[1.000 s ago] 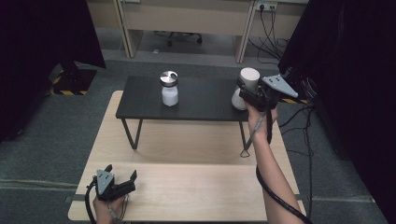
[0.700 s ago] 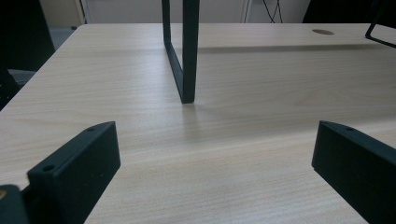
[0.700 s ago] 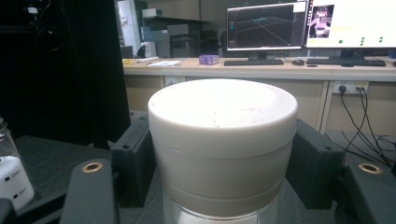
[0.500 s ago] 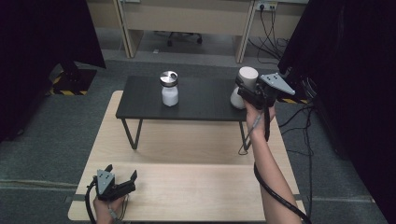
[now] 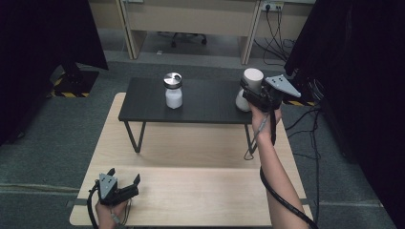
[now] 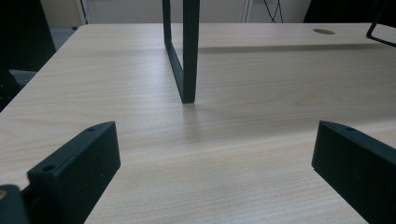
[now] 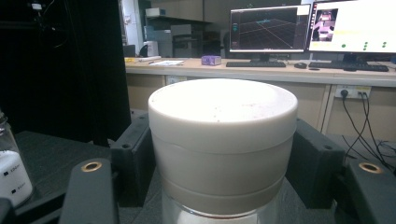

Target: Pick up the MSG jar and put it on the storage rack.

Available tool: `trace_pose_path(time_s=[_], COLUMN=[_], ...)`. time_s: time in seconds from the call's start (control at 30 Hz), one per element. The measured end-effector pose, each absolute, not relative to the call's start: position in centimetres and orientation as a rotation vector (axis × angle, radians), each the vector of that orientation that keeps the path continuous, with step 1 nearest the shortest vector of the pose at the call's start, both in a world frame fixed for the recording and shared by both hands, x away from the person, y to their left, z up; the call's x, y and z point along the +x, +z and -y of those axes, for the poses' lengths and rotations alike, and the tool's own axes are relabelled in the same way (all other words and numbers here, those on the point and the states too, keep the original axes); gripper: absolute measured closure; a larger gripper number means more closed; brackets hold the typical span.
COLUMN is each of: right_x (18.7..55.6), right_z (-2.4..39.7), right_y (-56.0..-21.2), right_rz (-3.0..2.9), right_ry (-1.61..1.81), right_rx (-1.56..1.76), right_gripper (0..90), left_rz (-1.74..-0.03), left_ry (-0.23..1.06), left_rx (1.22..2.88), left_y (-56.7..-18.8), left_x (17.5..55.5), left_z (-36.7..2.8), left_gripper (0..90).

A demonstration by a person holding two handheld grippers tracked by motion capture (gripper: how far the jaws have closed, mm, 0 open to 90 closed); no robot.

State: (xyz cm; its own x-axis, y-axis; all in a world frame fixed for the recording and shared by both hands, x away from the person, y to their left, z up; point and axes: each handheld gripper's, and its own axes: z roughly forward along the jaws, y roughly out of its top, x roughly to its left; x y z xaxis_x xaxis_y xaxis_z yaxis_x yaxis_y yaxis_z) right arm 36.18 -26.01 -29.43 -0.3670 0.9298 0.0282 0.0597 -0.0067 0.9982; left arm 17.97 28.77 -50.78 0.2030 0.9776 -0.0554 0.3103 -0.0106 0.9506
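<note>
A jar with a broad white lid (image 5: 252, 77) stands at the right end of a low black table (image 5: 210, 102). My right gripper (image 5: 248, 93) is shut on it, and in the right gripper view its jaws press both sides of the white lid (image 7: 223, 121). A smaller glass jar (image 5: 173, 90) with a metal lid and white contents stands near the black table's middle, and it appears again at the left edge as the glass jar (image 7: 11, 172). My left gripper (image 5: 125, 175) rests open on the wooden table (image 5: 200, 191) at the near left, with nothing between its jaws (image 6: 217, 154).
The black table's thin metal leg (image 6: 183, 56) stands on the wood just ahead of the left gripper. Desks with monitors (image 7: 266, 29) and hanging cables lie beyond, and dark curtains (image 5: 43, 43) hang on both sides.
My right gripper has slid a little to the left, closer around the white-lidded jar. The jar and my left gripper have stayed where they were.
</note>
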Motion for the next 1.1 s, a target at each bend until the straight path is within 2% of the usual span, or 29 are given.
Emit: trace_pose_path(time_s=[0.17, 0.2, 0.53, 1.1], right_x=[36.2, 36.2, 34.8, 32.5], right_z=[26.2, 26.0, 25.6, 25.2], right_y=[-29.6, -29.7, -30.8, -31.6], right_rz=[-1.517, -1.505, -1.475, -1.425], right_ry=[1.477, 1.465, 1.415, 1.366], right_rx=[1.060, 1.067, 1.048, 1.061], right_gripper=[30.6, 23.0, 0.2, 0.2], left_rz=[-1.281, -1.281, -1.285, -1.289], left_ry=[0.867, 0.868, 0.875, 0.876], left_rx=[1.510, 1.511, 1.515, 1.519], left_y=[-50.8, -50.8, -50.7, -50.7], left_x=[18.0, 18.0, 18.0, 18.0], left_z=[-28.8, -28.8, -28.6, -28.5], left_gripper=[0.5, 0.4, 0.4, 0.4])
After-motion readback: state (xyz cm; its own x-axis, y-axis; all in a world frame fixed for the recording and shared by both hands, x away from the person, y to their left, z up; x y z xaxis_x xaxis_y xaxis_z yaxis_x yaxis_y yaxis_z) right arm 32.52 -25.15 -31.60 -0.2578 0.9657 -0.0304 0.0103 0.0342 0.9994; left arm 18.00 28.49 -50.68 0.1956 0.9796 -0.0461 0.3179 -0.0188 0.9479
